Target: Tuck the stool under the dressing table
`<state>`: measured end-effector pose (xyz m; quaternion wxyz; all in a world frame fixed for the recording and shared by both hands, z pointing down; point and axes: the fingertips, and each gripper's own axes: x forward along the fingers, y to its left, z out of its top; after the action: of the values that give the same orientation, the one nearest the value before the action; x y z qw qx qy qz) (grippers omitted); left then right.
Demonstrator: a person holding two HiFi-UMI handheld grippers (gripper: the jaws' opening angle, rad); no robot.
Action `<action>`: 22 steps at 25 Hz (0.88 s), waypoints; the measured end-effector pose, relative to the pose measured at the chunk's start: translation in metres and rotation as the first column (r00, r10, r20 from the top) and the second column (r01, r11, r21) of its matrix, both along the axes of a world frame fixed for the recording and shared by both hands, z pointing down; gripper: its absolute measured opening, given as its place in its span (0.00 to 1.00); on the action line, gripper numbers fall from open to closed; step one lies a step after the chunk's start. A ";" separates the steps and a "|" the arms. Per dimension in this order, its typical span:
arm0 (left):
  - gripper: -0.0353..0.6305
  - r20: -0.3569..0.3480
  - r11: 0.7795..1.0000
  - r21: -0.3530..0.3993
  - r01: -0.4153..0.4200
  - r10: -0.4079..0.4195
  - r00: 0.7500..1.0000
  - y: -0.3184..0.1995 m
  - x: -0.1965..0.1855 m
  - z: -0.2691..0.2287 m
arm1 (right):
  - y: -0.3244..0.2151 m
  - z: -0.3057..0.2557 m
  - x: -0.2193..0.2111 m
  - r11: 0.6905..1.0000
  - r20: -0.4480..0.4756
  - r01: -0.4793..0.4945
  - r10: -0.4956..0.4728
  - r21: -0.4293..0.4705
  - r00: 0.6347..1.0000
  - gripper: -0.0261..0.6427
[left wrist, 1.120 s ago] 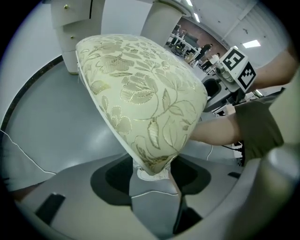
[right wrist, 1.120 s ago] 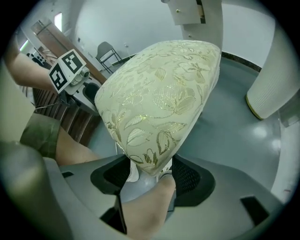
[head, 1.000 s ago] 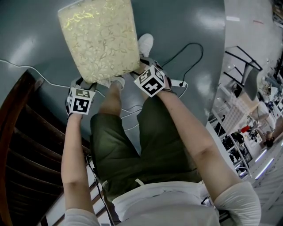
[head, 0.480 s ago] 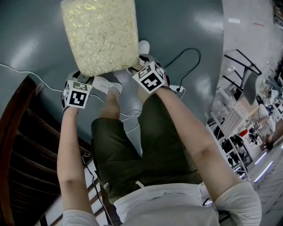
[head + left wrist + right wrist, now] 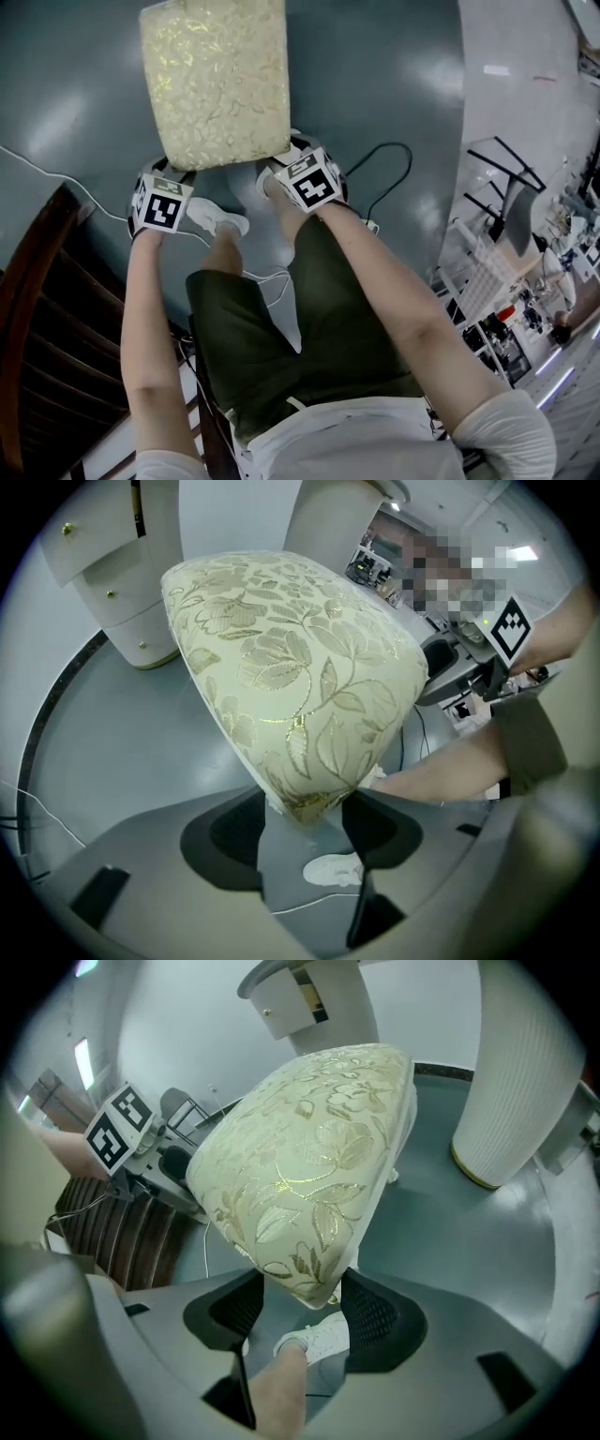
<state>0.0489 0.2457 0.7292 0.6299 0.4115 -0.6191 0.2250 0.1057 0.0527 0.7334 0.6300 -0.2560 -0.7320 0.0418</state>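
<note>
Listener: Stool [image 5: 214, 80] first; where is it, and which way does it run?

Describer: It is on the grey-green floor [image 5: 375, 75] straight ahead of the person; from the head view its cream cushion with gold leaves is a rectangle; the long axis runs away from the person, leaning a little left at the far end; the near short edge faces the person's legs; whether its feet touch the floor I cannot tell.

Listener: And the tools?

Describer: The left gripper [image 5: 173, 171] is clamped on the stool's near left corner; the right gripper [image 5: 281, 155] grips the near right corner; the right jaws have just been closing, with that corner between them.

Listener: What do the gripper views add?

Describer: Only they show the dressing table [image 5: 131, 592]; it is white, has small gold knobs, and stands beyond the stool's far end. The left gripper view shows its drawers to the upper left; the right gripper view shows a ribbed white column [image 5: 525, 1063] to the right. Both show a cushion corner wedged between dark pads.

Listener: And the head view alone?

Describer: It shows dark wooden slats [image 5: 37, 328] at lower left; a white shoe [image 5: 217, 217] lies between the grippers; a black cable [image 5: 389, 178] loops to the right.
</note>
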 end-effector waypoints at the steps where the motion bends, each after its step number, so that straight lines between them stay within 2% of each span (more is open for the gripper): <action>1: 0.44 0.000 1.000 -0.003 -0.002 0.002 1.000 -0.012 -0.020 -0.004 | -0.011 -0.003 -0.019 1.000 0.003 -0.016 0.016 -0.004 1.000 0.44; 3: 0.44 0.002 1.000 -0.004 -0.003 0.003 1.000 -0.026 -0.042 -0.004 | -0.024 -0.003 -0.041 0.999 0.012 -0.032 0.032 -0.009 0.999 0.44; 7: 0.44 0.010 1.000 0.004 -0.012 0.012 1.000 -0.032 -0.048 0.001 | -0.029 0.001 -0.047 0.999 0.038 -0.037 0.037 -0.002 0.999 0.44; 14: 0.44 -0.013 0.996 0.024 -0.088 0.088 0.996 -0.017 -0.054 0.011 | -0.011 0.011 -0.045 0.995 0.039 -0.096 0.095 0.033 0.995 0.45; 22: 0.44 -0.009 0.980 0.062 -0.190 0.191 0.982 0.000 -0.072 0.016 | 0.014 0.017 -0.047 0.970 0.039 -0.232 0.230 0.073 0.972 0.46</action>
<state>-0.0235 0.2456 0.7453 0.5974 0.4895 -0.5785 0.2623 0.0584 0.0670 0.7509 0.6191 -0.1452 -0.7673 0.0827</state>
